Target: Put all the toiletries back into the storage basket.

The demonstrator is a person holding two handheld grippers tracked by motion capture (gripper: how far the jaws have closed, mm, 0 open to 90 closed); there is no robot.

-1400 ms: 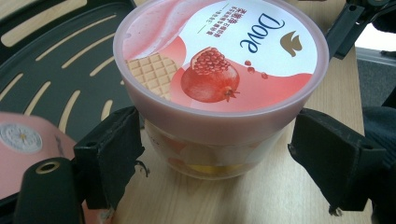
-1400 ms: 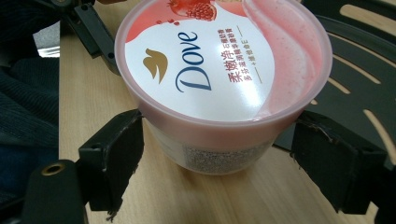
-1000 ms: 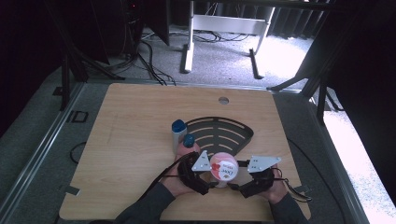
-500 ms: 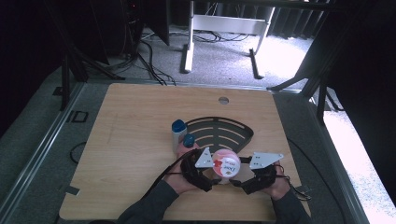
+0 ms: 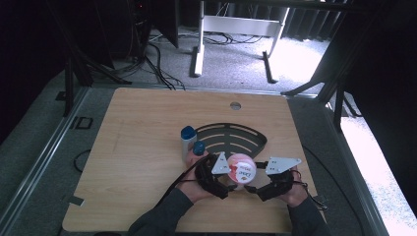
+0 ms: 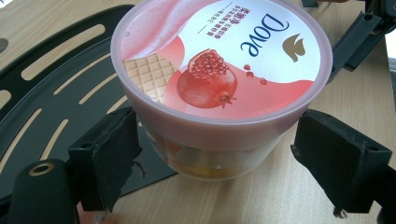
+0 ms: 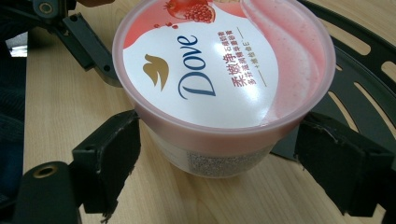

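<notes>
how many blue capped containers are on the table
2: a taller pale bottle with a blue cap at the black slotted tray's left edge, and a shorter blue-capped one just in front of it, beside the left gripper.

Pink tub with white label, red pomegranate and tan waffle print; black slotted tray; light wood-grain table

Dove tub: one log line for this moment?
Dove tub | on table | left gripper, right gripper open around it | no contact seen
</notes>
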